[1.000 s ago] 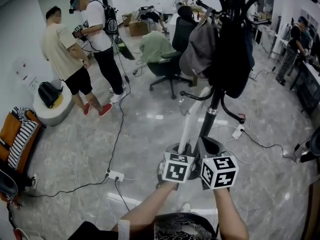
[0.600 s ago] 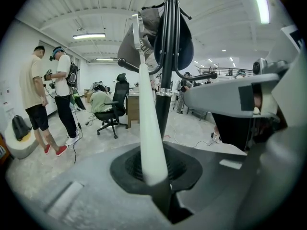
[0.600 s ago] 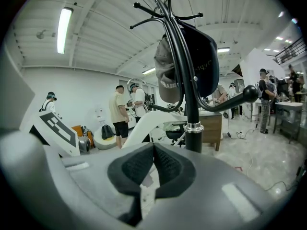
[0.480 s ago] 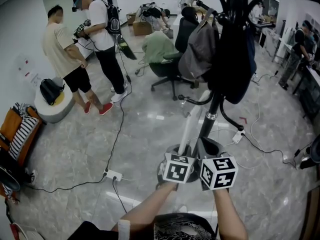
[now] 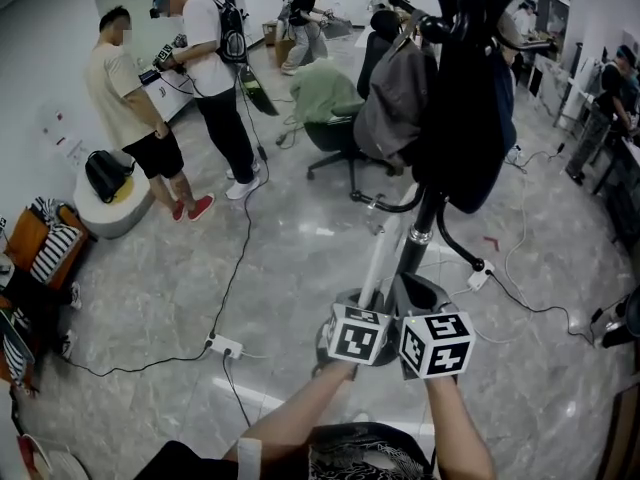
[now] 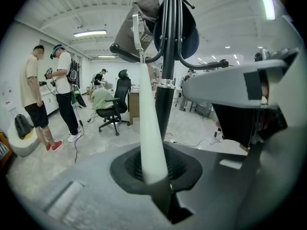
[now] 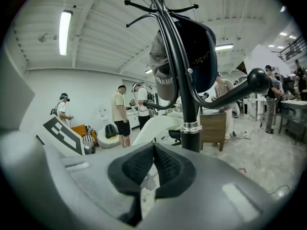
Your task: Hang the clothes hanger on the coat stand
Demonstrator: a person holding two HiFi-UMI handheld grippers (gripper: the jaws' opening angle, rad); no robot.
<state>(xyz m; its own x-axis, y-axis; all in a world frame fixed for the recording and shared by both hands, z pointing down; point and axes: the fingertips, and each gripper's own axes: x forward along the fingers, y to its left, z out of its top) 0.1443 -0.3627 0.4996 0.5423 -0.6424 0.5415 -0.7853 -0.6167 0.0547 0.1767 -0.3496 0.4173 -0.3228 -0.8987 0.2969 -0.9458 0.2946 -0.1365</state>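
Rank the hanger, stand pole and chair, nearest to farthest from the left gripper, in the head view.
1. Hanger: clamped in the left gripper.
2. Stand pole: just ahead, slightly right.
3. Chair: farther back, left of the stand.

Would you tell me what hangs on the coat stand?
A grey garment and a dark garment hang on the coat stand, covering its upper pole; anything behind them is hidden.

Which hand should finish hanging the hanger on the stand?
Left. The left hand-held gripper is shut on the white hanger, whose hook is up beside the coat stand. The right hand-held gripper is shut with no hanger between its jaws.
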